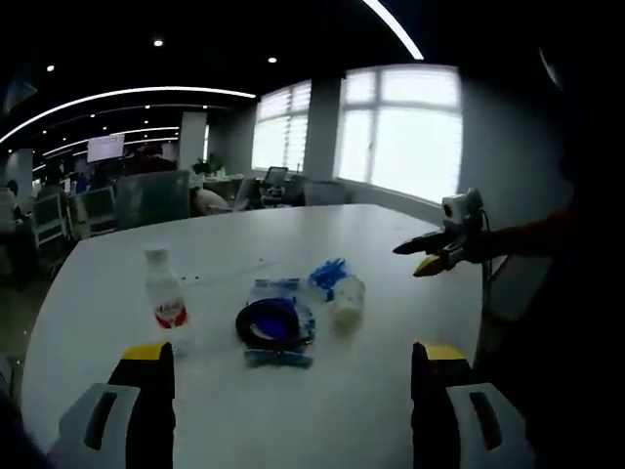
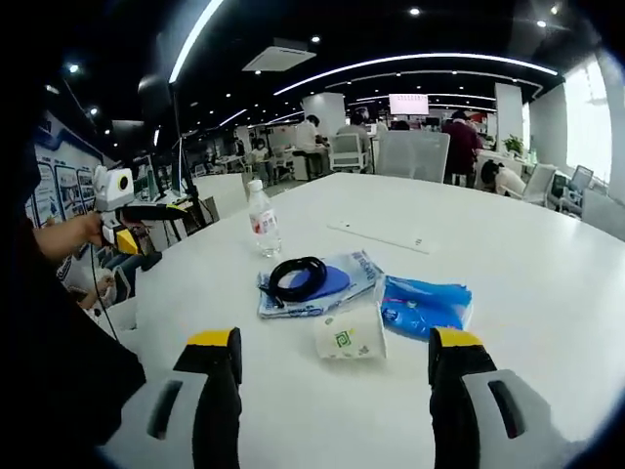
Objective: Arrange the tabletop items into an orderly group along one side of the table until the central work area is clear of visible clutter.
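**Inspector:** Report both tools, then work outward.

**Assistant:** The left hand-held gripper point(image 1: 291, 391) has its jaws spread wide and nothing between them. The right hand-held gripper point(image 2: 335, 376) is likewise spread and empty. Both hover above the near part of the counter point(image 2: 547, 283), touching none of the items.

**Inspector:** What lies nearest the right one?

**Assistant:** In the right gripper view, a small tissue pack point(image 2: 351, 335) lies just beyond the jaws. Just right of it is a crumpled blue plastic bag point(image 2: 427, 305). Behind the tissue pack is a flat blue packet point(image 2: 322, 285) with a coiled black cable point(image 2: 299, 277) resting on it. Farther left stands an upright water bottle point(image 2: 262, 221) with a red label, a little apart from the rest. A flat white strip point(image 2: 377, 235) lies farther back on the counter; I cannot tell what it is.

**Inspector:** And from the other side?

**Assistant:** The left gripper view shows the same cluster in the middle of the counter: bottle on the left, cable and packet in the centre, tissue pack and bag to the right.

**Inspector:** Progress?

**Assistant:** In my judgement, barely begun. The items sit loosely bunched in the central area, none lined up along an edge. Every piece is left to move to one side.
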Tool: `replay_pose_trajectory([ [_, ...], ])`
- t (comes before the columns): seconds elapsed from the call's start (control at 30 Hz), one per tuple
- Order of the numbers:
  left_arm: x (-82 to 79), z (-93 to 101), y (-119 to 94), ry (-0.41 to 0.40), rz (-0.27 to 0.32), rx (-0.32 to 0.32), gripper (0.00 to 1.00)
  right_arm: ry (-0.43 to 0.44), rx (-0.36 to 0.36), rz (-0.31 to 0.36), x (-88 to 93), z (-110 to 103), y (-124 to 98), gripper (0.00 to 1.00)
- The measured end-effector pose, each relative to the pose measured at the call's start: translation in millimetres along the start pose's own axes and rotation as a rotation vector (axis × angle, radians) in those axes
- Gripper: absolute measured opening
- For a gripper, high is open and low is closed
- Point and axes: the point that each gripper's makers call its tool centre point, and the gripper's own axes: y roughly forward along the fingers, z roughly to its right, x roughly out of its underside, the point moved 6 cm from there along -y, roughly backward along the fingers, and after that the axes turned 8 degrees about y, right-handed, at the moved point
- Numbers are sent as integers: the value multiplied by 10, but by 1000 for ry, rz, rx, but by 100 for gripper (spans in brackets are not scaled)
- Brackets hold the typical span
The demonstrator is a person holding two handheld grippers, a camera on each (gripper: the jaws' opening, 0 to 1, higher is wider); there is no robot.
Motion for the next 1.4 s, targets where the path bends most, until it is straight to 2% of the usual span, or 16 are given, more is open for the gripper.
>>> replay_pose_trajectory([
  [0.33, -34, -35, -17, 5, 1, 2, 100, 11, -28, 7, -59, 133, 218, 56],
  [0.6, -70, -15, -58, 14, 3, 9, 100, 75, -80, -5, -3, 300, 407, 42],
  [0.67, -51, -18, -57, 13, -7, 12, 100, 94, -77, -33, 41, 333, 465, 42],
  [0.73, -60, -21, -68, 21, -20, 11, 100, 93, -76, -34, 39, 345, 489, 42],
  [0.9, -109, -31, -89, 21, 4, 11, 100, 125, -81, -37, 23, 353, 571, 38],
  [1.1, -87, -32, -58, 12, -2, 16, 100, 161, -99, -80, 82, 412, 746, 34],
  [1.4, -24, -22, -47, -5, -13, 19, 99, 173, -140, -88, 119, 387, 837, 33],
])
